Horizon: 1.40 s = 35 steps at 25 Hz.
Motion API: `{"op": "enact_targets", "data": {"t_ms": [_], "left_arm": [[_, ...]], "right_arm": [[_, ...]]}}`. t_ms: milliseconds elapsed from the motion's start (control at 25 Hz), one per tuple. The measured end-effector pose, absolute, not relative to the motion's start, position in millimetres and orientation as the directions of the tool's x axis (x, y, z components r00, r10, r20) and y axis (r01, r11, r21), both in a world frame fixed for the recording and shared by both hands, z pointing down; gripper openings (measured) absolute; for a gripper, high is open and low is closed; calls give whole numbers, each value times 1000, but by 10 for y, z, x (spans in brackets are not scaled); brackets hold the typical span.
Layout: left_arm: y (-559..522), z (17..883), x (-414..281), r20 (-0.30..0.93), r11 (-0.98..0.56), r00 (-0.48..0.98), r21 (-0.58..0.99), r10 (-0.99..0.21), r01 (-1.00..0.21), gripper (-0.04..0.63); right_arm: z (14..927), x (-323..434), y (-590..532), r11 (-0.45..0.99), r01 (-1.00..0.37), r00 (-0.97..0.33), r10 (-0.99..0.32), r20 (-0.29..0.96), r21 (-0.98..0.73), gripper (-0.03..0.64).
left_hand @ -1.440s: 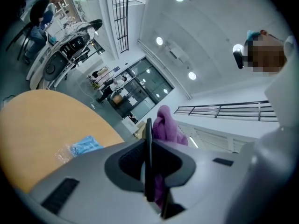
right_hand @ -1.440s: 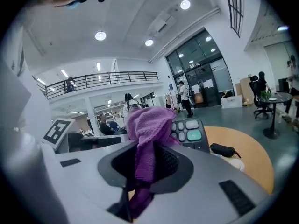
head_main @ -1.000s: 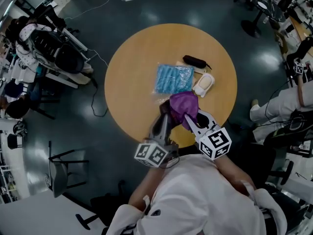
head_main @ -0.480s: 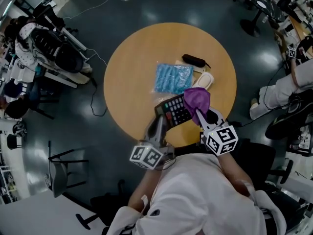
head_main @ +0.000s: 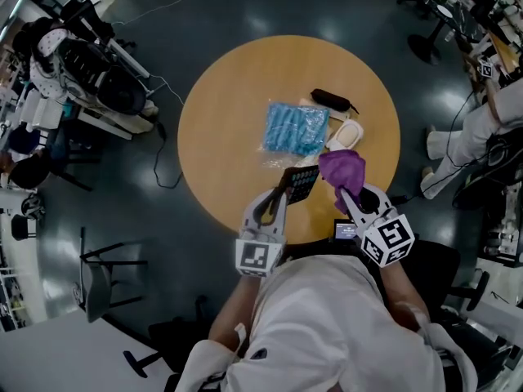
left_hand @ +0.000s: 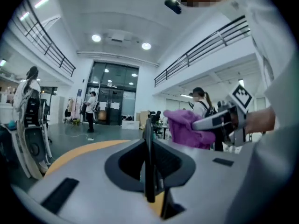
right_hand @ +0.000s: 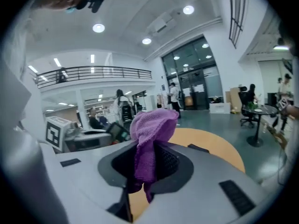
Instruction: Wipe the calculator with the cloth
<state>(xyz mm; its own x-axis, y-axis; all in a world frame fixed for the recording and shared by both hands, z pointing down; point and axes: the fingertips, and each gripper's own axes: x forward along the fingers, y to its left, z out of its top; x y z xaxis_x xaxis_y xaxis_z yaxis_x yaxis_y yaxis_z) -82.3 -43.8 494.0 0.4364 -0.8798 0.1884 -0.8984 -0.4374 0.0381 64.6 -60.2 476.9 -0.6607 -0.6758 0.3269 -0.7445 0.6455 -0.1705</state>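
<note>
My left gripper (head_main: pixel 288 194) is shut on the black calculator (head_main: pixel 301 183) and holds it above the near part of the round wooden table (head_main: pixel 221 137), rolled so its keys face right. In the left gripper view the calculator (left_hand: pixel 148 153) shows edge-on as a thin dark blade between the jaws of the left gripper (left_hand: pixel 148 169). My right gripper (head_main: pixel 350 193) is shut on the purple cloth (head_main: pixel 341 168), which is bunched up just right of the calculator; I cannot tell whether they touch. In the right gripper view the cloth (right_hand: pixel 150 134) hangs over the right gripper (right_hand: pixel 147 167), with the calculator (right_hand: pixel 118 131) to its left.
On the table beyond the calculator lie a blue plastic packet (head_main: pixel 294 127), a black pouch (head_main: pixel 331 100) and a white object (head_main: pixel 343 135). A small dark device (head_main: pixel 345 229) shows near the table's near edge. Chairs and seated people ring the room.
The cloth has come off the calculator and moved right with the right gripper. The left gripper has rolled, turning the calculator from face-up towards edge-on.
</note>
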Motion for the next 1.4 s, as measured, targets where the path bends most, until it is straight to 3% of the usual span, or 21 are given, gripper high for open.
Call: {"op": "enact_targets", "data": {"t_ms": [160, 360, 800, 1400], "left_arm": [[-533, 5031, -729, 217, -508, 488, -42, -845, -861, 49], [-480, 4937, -525, 225, -555, 519, -148, -825, -819, 49], [-314, 4939, -512, 190, -553, 519, -269, -833, -789, 48], [-3, 4738, -508, 134, -623, 637, -436, -759, -650, 48]], "right_arm": [[4524, -47, -222, 809, -565, -809, -506, 299, -162, 80], [4570, -523, -1, 881, -456, -850, -388, 357, -129, 80], [4599, -275, -354, 798, -580, -787, -496, 367, -165, 80], [4823, 127, -434, 717, -586, -803, -453, 388, -376, 80]]}}
